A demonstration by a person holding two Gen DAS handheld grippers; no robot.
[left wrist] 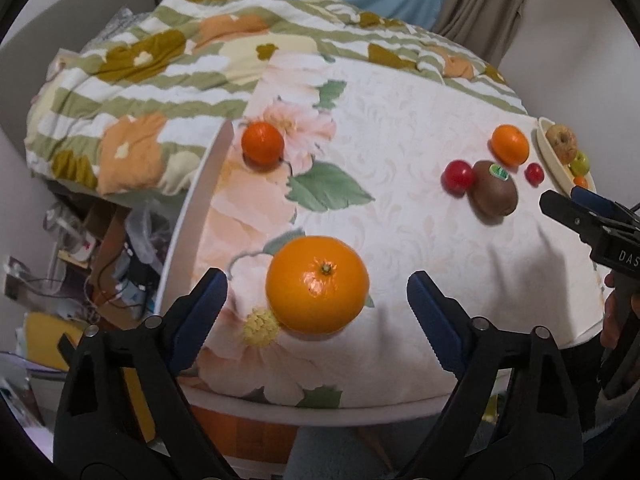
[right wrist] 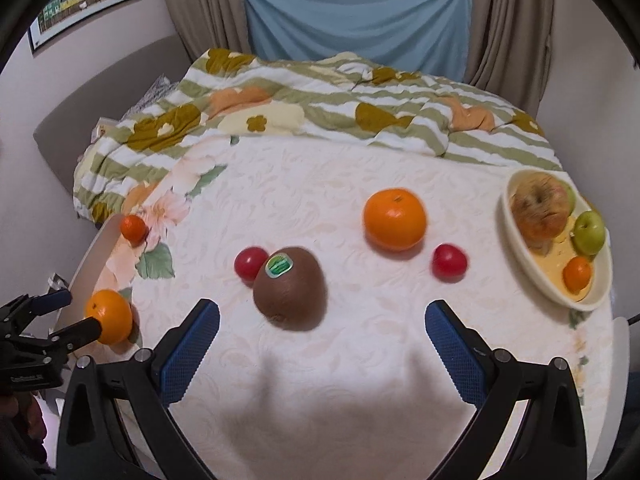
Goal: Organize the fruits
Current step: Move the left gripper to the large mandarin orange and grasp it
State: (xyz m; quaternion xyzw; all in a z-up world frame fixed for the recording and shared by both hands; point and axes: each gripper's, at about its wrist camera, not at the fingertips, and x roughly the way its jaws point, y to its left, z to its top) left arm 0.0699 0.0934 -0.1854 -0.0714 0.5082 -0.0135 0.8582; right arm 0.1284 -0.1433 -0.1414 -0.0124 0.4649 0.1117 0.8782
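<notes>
A round table (right wrist: 320, 380) with a flowery cloth fills the room in front of a rumpled striped blanket (right wrist: 304, 96). On the table's right side sits a cream bowl (right wrist: 516, 256), and some fruit is already in it: a wrinkly old apple (right wrist: 540, 210), a little green apple (right wrist: 589, 232) and a tiny orange one.

The other fruits lie loose on the cloth. The big orange (left wrist: 317, 285) is near the left edge. The left gripper (left wrist: 316, 308) hangs over it, pointing down, with both jaws spread wide. It holds nothing. The orange sits right in the gap between the two fingers, a bit ahead of the blue pads, and I think the gripper needs to come down a little more before it can squeeze.

The brown kiwi (right wrist: 290, 288) lies in the middle, with its long side slanting and its sticker end up and away. The right gripper (right wrist: 322, 332) is wide open and empty too. The kiwi is just ahead of it, closer to its left finger.

A second orange (right wrist: 394, 218), two small red fruits (right wrist: 250, 262) (right wrist: 449, 262) and a little mandarin (left wrist: 262, 144) wait farther off.
</notes>
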